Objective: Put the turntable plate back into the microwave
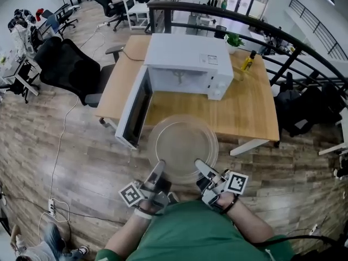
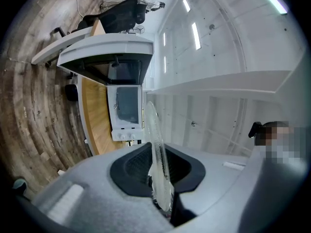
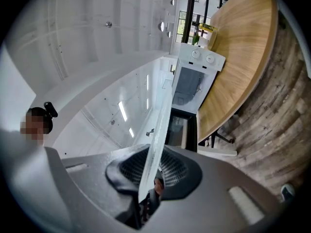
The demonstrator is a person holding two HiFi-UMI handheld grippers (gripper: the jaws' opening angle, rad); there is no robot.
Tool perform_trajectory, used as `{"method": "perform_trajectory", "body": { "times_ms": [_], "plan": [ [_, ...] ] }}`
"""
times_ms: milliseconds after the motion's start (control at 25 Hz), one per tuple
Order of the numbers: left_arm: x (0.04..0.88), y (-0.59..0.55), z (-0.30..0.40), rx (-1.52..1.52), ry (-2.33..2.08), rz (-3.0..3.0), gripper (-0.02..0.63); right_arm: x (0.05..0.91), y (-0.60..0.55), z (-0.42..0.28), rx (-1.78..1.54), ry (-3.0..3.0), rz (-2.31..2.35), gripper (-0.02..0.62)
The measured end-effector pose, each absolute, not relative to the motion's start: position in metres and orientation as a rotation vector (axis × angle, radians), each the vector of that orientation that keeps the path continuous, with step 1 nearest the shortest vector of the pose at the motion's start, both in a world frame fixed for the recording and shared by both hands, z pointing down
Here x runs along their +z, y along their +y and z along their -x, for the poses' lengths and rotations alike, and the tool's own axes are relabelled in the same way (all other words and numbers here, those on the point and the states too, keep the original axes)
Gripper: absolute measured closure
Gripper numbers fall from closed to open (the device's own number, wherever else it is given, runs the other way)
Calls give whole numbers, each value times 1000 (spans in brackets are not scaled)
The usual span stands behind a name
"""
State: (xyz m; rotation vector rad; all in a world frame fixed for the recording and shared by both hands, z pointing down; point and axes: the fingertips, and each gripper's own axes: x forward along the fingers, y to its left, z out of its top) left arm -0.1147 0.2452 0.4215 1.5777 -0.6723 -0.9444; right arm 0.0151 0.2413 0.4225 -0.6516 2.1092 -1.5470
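The round clear glass turntable plate [image 1: 182,143] hangs level just before the table's front edge, held by its near rim from both sides. My left gripper [image 1: 159,166] is shut on the rim at the near left, my right gripper [image 1: 200,165] on the rim at the near right. In the left gripper view the plate [image 2: 156,144] stands edge-on between the dark pads, and in the right gripper view the plate [image 3: 158,130] does the same. The white microwave [image 1: 185,64] sits on the wooden table [image 1: 244,107] beyond the plate, with its door [image 1: 136,107] swung open to the left.
A yellow bottle [image 1: 248,61] and a small plant [image 1: 235,38] stand at the table's far right. A black office chair [image 1: 68,64] is left of the table. A cable and power strip [image 1: 53,205] lie on the wooden floor. A dark railing [image 1: 283,37] curves behind.
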Motion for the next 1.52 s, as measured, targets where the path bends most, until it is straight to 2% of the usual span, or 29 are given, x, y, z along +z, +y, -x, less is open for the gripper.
{"method": "perform_trajectory", "body": {
  "times_ms": [600,1520],
  "plan": [
    [438,196,119,-946,-682,-1545,554,442,192,-11,-1586,2093,670,538],
    [490,15,68,-943,-897,-1519,549,506,-7,-59,-1779,2144,499,535]
  ]
}}
